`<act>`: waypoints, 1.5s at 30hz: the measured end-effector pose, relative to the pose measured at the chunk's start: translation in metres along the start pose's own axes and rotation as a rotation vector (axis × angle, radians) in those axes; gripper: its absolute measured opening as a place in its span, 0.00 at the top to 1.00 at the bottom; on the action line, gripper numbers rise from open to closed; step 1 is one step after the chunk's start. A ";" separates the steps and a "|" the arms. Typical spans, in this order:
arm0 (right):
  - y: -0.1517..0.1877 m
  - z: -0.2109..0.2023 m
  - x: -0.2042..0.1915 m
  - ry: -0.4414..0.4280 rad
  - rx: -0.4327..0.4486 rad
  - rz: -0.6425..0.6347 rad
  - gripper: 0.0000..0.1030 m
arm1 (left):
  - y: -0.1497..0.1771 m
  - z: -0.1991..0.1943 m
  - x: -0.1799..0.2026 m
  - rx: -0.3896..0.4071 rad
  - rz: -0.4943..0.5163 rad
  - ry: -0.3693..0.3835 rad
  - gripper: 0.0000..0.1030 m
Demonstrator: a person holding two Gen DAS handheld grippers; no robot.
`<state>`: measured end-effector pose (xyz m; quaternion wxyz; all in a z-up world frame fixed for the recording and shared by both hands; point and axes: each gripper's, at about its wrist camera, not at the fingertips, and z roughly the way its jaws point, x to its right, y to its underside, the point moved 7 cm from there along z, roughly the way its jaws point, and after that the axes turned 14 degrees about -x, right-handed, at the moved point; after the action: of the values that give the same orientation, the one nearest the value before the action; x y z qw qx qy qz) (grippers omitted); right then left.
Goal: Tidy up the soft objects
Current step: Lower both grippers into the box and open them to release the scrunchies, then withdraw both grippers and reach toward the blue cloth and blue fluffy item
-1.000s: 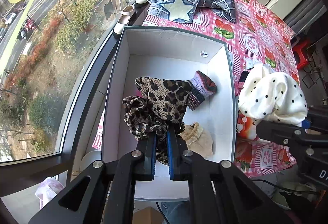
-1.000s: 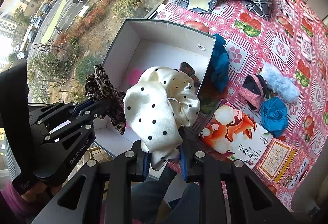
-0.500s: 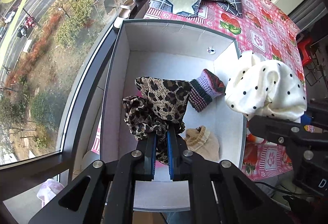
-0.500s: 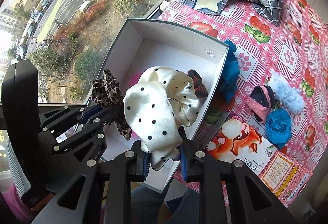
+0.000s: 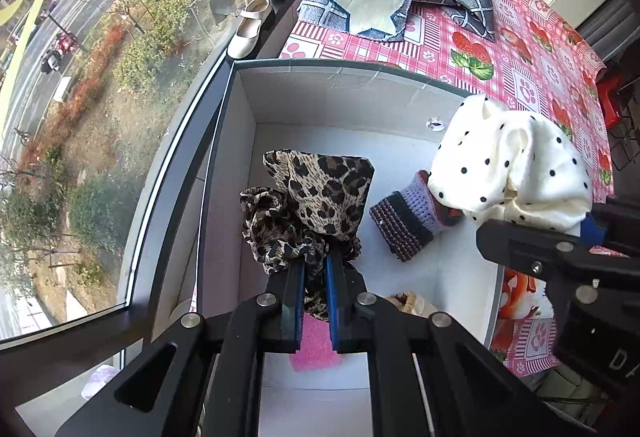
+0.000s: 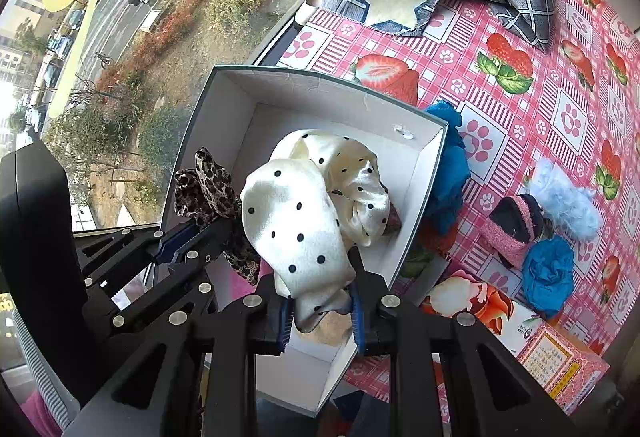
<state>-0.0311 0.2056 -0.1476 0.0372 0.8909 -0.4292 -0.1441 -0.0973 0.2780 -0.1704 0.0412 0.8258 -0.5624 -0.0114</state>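
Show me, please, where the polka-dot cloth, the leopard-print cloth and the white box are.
polka-dot cloth (image 6: 296, 221), right wrist view, on its front fold.
leopard-print cloth (image 5: 328, 189), left wrist view, on its flat upper panel.
white box (image 5: 340, 105), left wrist view, on its far inner wall.

Inside the matt white cardboard box (image 5: 340, 105), a ribbed knit sock (image 5: 404, 221) is lying; above it, a satiny, softly shining polka-dot cloth (image 6: 304, 213) and a thin, crinkled leopard-print fabric (image 5: 312, 205) are hanging. Beside the box, a glossy printed tablecloth (image 6: 520, 109) is gleaming.
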 end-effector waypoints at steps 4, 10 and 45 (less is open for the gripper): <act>-0.006 0.004 0.006 0.001 -0.006 0.015 0.77 | -0.006 0.004 -0.001 -0.007 0.010 -0.011 0.90; -0.007 0.005 0.007 -0.013 -0.002 0.014 0.77 | -0.008 0.004 0.002 -0.001 0.014 -0.014 0.87; 0.047 -0.074 0.176 -0.228 0.078 0.364 0.02 | -0.051 -0.059 0.100 0.058 0.122 0.171 0.00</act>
<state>0.0585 0.0359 -0.1076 -0.0205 0.7774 -0.5897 -0.2179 -0.0096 0.2068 -0.1134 0.0657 0.7887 -0.6063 0.0780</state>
